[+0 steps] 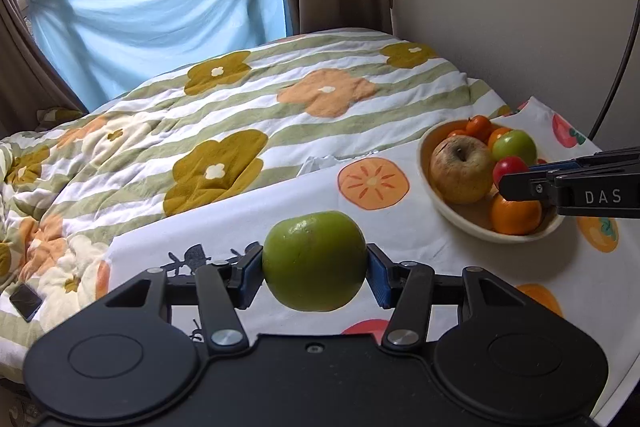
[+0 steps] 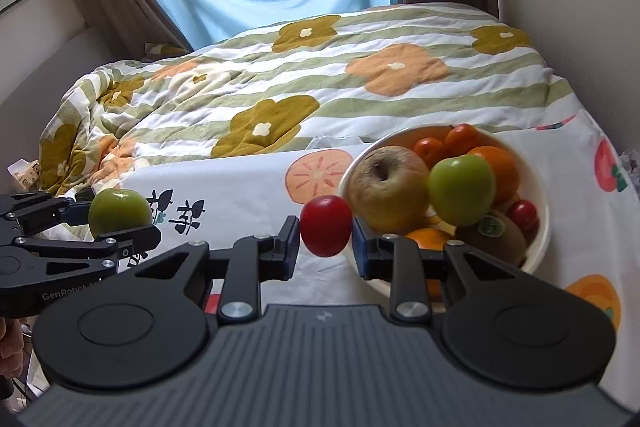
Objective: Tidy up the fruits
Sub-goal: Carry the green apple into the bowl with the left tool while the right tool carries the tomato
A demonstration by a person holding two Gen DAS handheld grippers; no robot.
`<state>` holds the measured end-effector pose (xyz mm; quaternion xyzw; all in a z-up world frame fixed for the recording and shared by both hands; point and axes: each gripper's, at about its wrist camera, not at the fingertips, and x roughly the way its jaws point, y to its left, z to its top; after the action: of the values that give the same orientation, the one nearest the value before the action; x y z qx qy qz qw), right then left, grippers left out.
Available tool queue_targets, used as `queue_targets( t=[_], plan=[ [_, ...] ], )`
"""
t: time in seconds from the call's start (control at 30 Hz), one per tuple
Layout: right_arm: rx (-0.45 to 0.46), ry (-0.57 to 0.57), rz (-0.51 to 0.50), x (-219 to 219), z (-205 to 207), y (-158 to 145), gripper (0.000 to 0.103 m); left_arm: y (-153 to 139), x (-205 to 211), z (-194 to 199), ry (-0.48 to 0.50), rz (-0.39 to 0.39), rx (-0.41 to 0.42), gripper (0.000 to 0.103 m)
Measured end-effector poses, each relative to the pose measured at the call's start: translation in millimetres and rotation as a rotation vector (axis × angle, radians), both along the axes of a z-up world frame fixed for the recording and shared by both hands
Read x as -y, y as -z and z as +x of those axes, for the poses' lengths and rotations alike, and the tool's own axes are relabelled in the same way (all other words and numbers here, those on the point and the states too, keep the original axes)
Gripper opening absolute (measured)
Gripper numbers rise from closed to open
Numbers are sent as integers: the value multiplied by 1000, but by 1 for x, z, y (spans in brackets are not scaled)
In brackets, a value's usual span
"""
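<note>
My left gripper (image 1: 315,273) is shut on a green fruit (image 1: 315,261), held above the fruit-print cloth (image 1: 240,215); it also shows at the left of the right wrist view (image 2: 120,213). My right gripper (image 2: 325,235) is shut on a small red fruit (image 2: 326,225), just left of the cream bowl (image 2: 538,195). The bowl (image 1: 452,217) holds a brownish apple (image 2: 386,187), a green fruit (image 2: 462,189), oranges (image 2: 496,167), a kiwi (image 2: 500,237) and small red fruits. In the left wrist view the right gripper (image 1: 516,183) reaches over the bowl.
A striped flowered quilt (image 1: 240,99) covers the bed behind the cloth. A phone (image 1: 25,301) lies on the quilt at the left. A blue sheet (image 1: 160,7) hangs over the window. A wall (image 1: 520,7) stands on the right.
</note>
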<state>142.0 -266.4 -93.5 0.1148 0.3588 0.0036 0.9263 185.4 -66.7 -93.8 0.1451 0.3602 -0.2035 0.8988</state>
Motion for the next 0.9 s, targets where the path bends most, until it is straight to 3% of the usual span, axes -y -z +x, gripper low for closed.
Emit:
queue_targets(
  t=[0.47, 0.9],
  plan=[
    [26, 17, -58, 103, -22, -14, 43, -6, 105, -8, 35, -53, 10, 57],
    [14, 6, -29, 152, -2, 3, 43, -2, 178, 50, 77, -37, 31, 57]
  ],
)
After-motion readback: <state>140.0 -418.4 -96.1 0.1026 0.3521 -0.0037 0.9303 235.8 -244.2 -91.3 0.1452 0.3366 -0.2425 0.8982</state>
